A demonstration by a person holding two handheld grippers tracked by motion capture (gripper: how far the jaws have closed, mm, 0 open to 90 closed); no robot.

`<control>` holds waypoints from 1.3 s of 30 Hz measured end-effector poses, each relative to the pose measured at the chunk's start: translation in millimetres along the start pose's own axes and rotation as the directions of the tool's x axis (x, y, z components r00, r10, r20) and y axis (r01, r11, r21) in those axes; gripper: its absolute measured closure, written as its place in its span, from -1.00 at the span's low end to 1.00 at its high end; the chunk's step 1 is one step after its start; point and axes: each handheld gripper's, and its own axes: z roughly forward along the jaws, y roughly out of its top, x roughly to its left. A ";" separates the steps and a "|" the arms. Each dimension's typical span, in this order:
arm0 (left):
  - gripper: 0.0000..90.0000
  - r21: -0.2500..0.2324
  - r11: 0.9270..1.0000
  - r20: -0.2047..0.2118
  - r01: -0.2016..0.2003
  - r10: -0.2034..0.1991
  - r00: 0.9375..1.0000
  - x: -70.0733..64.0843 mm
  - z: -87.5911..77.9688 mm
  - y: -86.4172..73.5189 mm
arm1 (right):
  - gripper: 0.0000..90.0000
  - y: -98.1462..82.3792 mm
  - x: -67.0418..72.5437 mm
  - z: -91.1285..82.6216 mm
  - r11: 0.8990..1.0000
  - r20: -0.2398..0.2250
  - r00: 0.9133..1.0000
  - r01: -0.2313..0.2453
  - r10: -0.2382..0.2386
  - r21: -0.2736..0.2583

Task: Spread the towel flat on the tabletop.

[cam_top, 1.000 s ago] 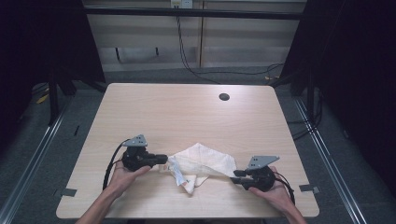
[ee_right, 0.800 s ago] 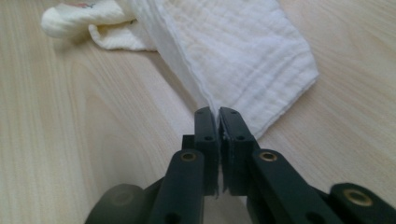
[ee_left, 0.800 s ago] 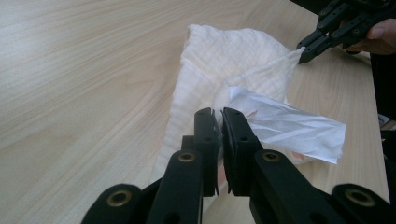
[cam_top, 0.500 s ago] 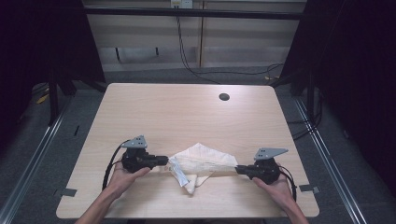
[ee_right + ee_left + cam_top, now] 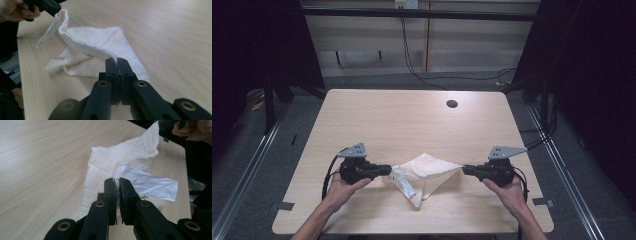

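Note:
A white cloth (image 5: 428, 167) lies crumpled near the front of the wooden table (image 5: 412, 120), stretched between both grippers. My left gripper (image 5: 388, 169) is shut on the cloth's left corner. In the left gripper view that left gripper (image 5: 118, 182) pinches the cloth (image 5: 120, 160) beside a shiny white label (image 5: 152, 186). My right gripper (image 5: 465, 170) is shut on the right corner and holds it off the table. The right gripper view has the right gripper (image 5: 116, 62) clamped on the cloth's (image 5: 100, 43) hemmed edge. Farther off, the left gripper (image 5: 47, 6) holds the other corner.
A dark round hole (image 5: 452, 104) sits in the table's far right part. Bare wood stretches behind the cloth. The table's front edge runs just below the person's hands (image 5: 339, 190). Metal rails (image 5: 562, 165) and cables flank the table on the floor.
The right gripper has risen and drawn the cloth's right corner up and outward, pulling that edge tauter. The left gripper has stayed in place with its corner.

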 end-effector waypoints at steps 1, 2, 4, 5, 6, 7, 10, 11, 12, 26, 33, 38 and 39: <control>0.90 0.000 1.000 0.000 0.000 0.000 1.000 0.0 0.0 0.0 | 0.97 0.0 0.0 0.0 1.000 0.000 1.000 0.000 0.000 0.000; 0.90 -0.011 1.000 -0.007 -0.008 0.008 1.000 -0.8 -4.8 2.6 | 0.97 7.4 -1.0 -0.8 1.000 0.000 1.000 0.001 -0.001 -0.019; 0.90 -0.034 0.999 -0.006 -0.020 0.019 1.000 -3.0 -11.6 7.5 | 0.97 12.2 -1.5 -1.9 1.000 -0.004 1.000 0.010 -0.010 -0.024; 0.90 -0.046 0.999 -0.010 -0.026 0.026 1.000 -3.7 -15.3 9.9 | 0.97 14.9 -2.2 -3.7 0.999 -0.005 1.000 0.003 -0.003 -0.037; 0.89 -0.051 0.998 -0.016 -0.032 0.031 0.999 -5.1 -18.9 12.5 | 0.97 17.4 -3.7 -6.0 0.998 -0.017 1.000 -0.011 0.011 -0.054; 0.89 -0.051 0.998 -0.016 -0.032 0.031 0.999 -5.1 -18.9 12.5 | 0.97 17.4 -3.7 -6.0 0.998 -0.017 1.000 -0.011 0.011 -0.054; 0.90 -0.069 0.996 -0.028 -0.051 0.049 0.998 -6.4 -26.9 18.4 | 0.97 27.9 -3.8 -12.3 0.998 0.003 1.000 0.001 -0.001 -0.056; 0.90 -0.069 0.996 -0.031 -0.055 0.053 0.998 -6.0 -27.7 19.7 | 0.97 31.4 -3.7 -13.5 0.998 0.001 1.000 0.004 -0.004 -0.061; 0.90 -0.076 0.996 -0.032 -0.053 0.051 0.998 -5.5 -28.5 21.6 | 0.97 33.8 -3.6 -13.8 0.998 0.000 1.000 0.006 -0.006 -0.062; 0.90 -0.126 0.988 -0.058 -0.087 0.080 0.995 -4.2 -51.2 61.6 | 0.97 91.7 -2.3 -23.7 0.992 0.018 0.999 0.051 -0.050 -0.119; 0.90 -0.134 0.985 -0.075 -0.113 0.104 0.992 -7.8 -65.0 81.3 | 0.97 111.4 -3.2 -30.8 0.990 0.040 0.998 0.062 -0.057 -0.128; 0.90 -0.157 0.979 -0.089 -0.133 0.120 0.989 -9.5 -75.1 93.3 | 0.97 124.0 -4.5 -37.7 0.987 0.050 0.997 0.070 -0.063 -0.142; 0.90 -0.157 0.979 -0.089 -0.133 0.120 0.989 -9.5 -75.1 93.3 | 0.97 125.6 -3.9 -38.6 0.987 0.049 0.997 0.071 -0.065 -0.143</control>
